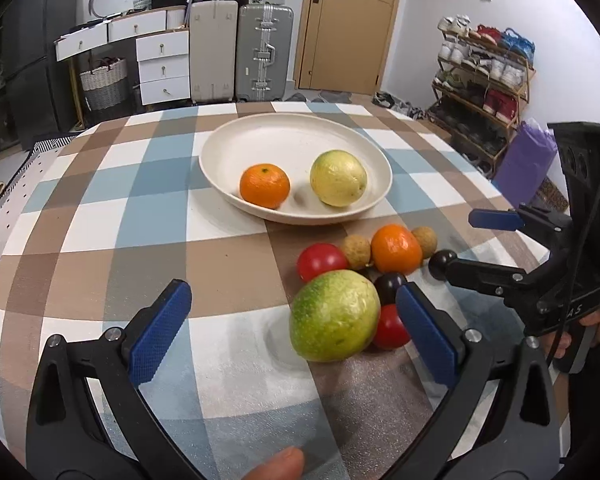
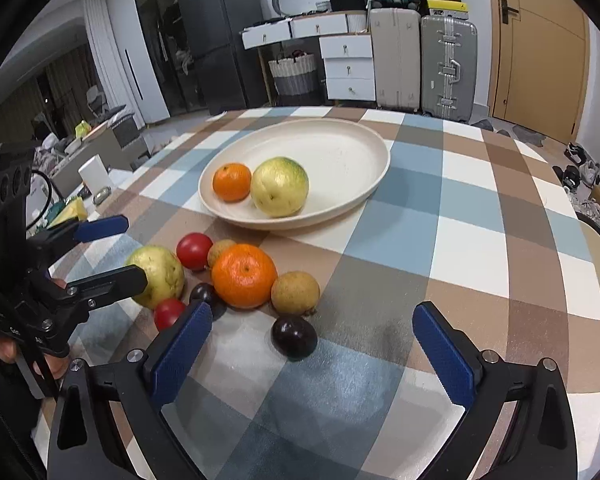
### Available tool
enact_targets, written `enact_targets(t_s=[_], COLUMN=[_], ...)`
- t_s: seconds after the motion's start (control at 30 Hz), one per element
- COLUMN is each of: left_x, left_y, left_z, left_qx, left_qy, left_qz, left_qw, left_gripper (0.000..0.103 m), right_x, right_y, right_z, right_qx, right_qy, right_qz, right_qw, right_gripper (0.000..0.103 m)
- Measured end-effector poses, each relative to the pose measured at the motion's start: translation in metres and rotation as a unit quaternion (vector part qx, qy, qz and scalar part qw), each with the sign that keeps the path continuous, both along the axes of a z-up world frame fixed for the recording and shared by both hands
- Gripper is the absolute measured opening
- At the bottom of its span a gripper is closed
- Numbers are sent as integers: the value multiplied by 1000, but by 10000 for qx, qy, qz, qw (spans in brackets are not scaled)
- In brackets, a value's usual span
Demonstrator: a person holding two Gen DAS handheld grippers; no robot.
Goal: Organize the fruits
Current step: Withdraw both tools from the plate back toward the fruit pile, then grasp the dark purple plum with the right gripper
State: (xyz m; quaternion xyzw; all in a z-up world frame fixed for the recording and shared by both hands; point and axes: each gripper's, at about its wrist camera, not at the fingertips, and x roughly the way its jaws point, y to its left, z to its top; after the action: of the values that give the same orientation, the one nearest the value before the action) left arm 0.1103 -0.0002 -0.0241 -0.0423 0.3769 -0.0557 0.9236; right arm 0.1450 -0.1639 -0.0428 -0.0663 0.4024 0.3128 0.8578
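Both sets of jaws stand spread wide and empty over the table (image 1: 228, 264), the left gripper (image 1: 292, 332) nearing a green guava (image 1: 334, 316) beside loose fruit, the right gripper (image 2: 312, 344) behind a dark plum (image 2: 294, 336), the plate (image 2: 352, 148) beyond holding an orange (image 2: 232, 182) and a yellow guava (image 2: 280, 186).

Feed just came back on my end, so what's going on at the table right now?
A person holds a gripper in each hand, sorting fruit into the cream plate. An orange and a yellow-green guava already sit on it. The rest lie clustered on the checked tablecloth. The left gripper is open, with the green guava near its right finger. The right gripper is open near a dark plum.
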Motion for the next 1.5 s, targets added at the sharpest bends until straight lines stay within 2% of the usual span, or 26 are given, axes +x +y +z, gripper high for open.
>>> enact_targets(t_s=[0.2, 0.37, 0.43, 0.6, 0.7, 0.73, 1.0, 1.23, 1.4, 1.5], left_x=[0, 2, 2, 3, 5, 5, 5, 4, 4, 4], left_y=[-2, -2, -1, 1, 1, 2, 3, -1, -2, -2], left_z=[-1, -3, -3, -4, -5, -5, -6, -8, -9, -9], left_qx=[30, 26, 42, 11, 14, 19, -14, 3, -4, -29], left_qy=[10, 76, 6, 10, 37, 36, 34, 97, 132, 148], left_qz=[-44, -34, -10, -4, -3, -6, -10, -73, -116, -157], left_qw=[10000, 10000, 10000, 10000, 10000, 10000, 10000, 9999, 9998, 9998], left_gripper=[102, 102, 102, 102, 102, 102, 102, 102, 102, 102], right_x=[-5, -7, -8, -11, -16, -17, -15, -14, -14, -18], right_y=[6, 9, 9, 12, 14, 15, 11, 8, 8, 8], right_z=[-6, -11, -13, -15, -14, -14, -13, -13, -11, -4], right_qx=[-167, -275, -295, -284, -277, -291, -232, -269, -239, -35], right_qy=[103, 228, 271, 297, 259, 240, 260, 221, 197, 145], right_qz=[192, 276, 315, 500, 642, 664, 562, 472, 494, 637], right_qw=[9996, 9990, 9987, 9979, 9972, 9971, 9978, 9983, 9983, 9979], right_gripper=[102, 91, 83, 76, 62, 60, 48, 27, 26, 26])
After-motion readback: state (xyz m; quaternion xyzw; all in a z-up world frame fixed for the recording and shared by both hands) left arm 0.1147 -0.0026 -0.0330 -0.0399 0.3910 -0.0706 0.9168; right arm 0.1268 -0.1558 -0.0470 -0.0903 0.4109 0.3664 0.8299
